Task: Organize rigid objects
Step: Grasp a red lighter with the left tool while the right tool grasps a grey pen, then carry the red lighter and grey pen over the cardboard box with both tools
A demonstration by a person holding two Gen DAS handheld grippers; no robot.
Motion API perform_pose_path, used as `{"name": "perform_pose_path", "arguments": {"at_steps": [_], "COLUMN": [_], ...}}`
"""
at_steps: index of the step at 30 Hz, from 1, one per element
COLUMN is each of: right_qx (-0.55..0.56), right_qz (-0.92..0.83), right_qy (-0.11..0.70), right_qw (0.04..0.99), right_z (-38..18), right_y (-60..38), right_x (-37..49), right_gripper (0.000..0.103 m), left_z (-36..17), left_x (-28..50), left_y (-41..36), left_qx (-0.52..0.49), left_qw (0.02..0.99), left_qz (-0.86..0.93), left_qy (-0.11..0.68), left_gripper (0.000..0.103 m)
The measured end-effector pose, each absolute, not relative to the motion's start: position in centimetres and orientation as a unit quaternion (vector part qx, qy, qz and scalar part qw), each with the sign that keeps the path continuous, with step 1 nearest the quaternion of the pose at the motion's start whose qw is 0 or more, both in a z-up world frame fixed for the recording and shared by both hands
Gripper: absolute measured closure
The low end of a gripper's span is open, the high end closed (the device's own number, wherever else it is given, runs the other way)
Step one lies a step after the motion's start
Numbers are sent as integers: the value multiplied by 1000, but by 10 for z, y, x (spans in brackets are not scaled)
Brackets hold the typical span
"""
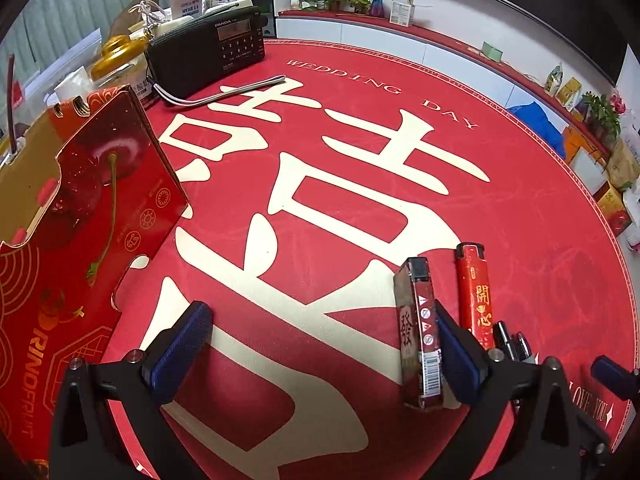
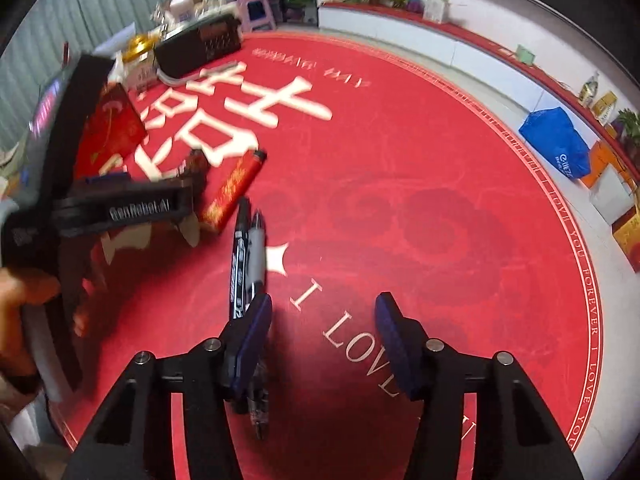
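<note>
Two red lighters lie side by side on the round red mat (image 1: pixel 360 80). The darker lighter (image 1: pixel 418 336) rests against the inside of my left gripper's right finger; the brighter lighter (image 1: pixel 476 292) lies just outside it. My left gripper (image 1: pixel 320 340) is open wide and holds nothing. Two pens (image 2: pixel 246 264) lie next to the lighters, and their tips show in the left wrist view (image 1: pixel 512 344). My right gripper (image 2: pixel 320 332) is open and empty, its left finger over the pens' near ends. The bright lighter also shows in the right wrist view (image 2: pixel 236 188).
A red cherry-print box (image 1: pixel 92 216) stands at the left. A black radio (image 1: pixel 208 56) with a grey strap sits at the mat's far edge beside a gold-lidded jar (image 1: pixel 116 52). A blue bag (image 2: pixel 556 144) lies on the floor at right, near boxes and plants.
</note>
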State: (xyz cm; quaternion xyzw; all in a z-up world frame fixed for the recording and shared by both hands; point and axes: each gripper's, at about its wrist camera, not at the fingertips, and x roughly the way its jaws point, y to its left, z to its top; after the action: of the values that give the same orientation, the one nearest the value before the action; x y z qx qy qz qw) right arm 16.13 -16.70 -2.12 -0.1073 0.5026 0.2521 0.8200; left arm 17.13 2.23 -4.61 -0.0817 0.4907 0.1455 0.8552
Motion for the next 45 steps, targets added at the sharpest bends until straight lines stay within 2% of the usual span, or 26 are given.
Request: {"name": "perform_pose_path", "arguments": {"at_steps": [6, 12, 18, 21, 23, 24, 26, 27, 28, 32, 39, 45], "right_qx": [-126, -169, -176, -177, -170, -155, -134, -120, -110, -69, 4, 8], "right_qz": [261, 249, 249, 253, 250, 251, 247, 246, 245, 244, 223, 229], "right_qy": [520, 512, 524, 524, 523, 524, 524, 522, 520, 501, 473, 477], "right_qw": [803, 805, 795, 794, 797, 799, 804, 808, 811, 827, 852, 848], "right_z": [-33, -32, -32, -31, -31, -31, -27, -23, -19, 0, 22, 22], "right_y": [-154, -141, -139, -136, -137, -140, -147, -152, -156, -172, -192, -185], "right_x": [160, 156, 159, 154, 151, 149, 147, 144, 142, 123, 83, 59], "right_gripper": [48, 65, 67, 92, 92, 92, 92, 92, 92, 92, 92, 92], "left_z": [-45, -45, -46, -46, -46, -44, -39, -36, -33, -30, 3, 24], "left_x": [171, 171, 176, 180, 182, 183, 181, 180, 179, 163, 98, 51], "left_y": [21, 18, 5, 3, 2, 1, -6, -9, -14, -15, -15, -18], "left_qx": [-81, -81, -73, -73, -71, -68, -56, -49, -41, -61, -76, -67], "left_qw": [856, 855, 860, 858, 857, 857, 861, 862, 861, 857, 885, 896], "left_qz": [146, 153, 133, 131, 124, 116, 94, 83, 71, 51, 67, 74], "left_qy": [489, 489, 488, 490, 495, 497, 498, 497, 502, 508, 454, 433], "left_gripper": [0, 0, 0, 0, 3, 8, 31, 58, 93, 93, 92, 92]}}
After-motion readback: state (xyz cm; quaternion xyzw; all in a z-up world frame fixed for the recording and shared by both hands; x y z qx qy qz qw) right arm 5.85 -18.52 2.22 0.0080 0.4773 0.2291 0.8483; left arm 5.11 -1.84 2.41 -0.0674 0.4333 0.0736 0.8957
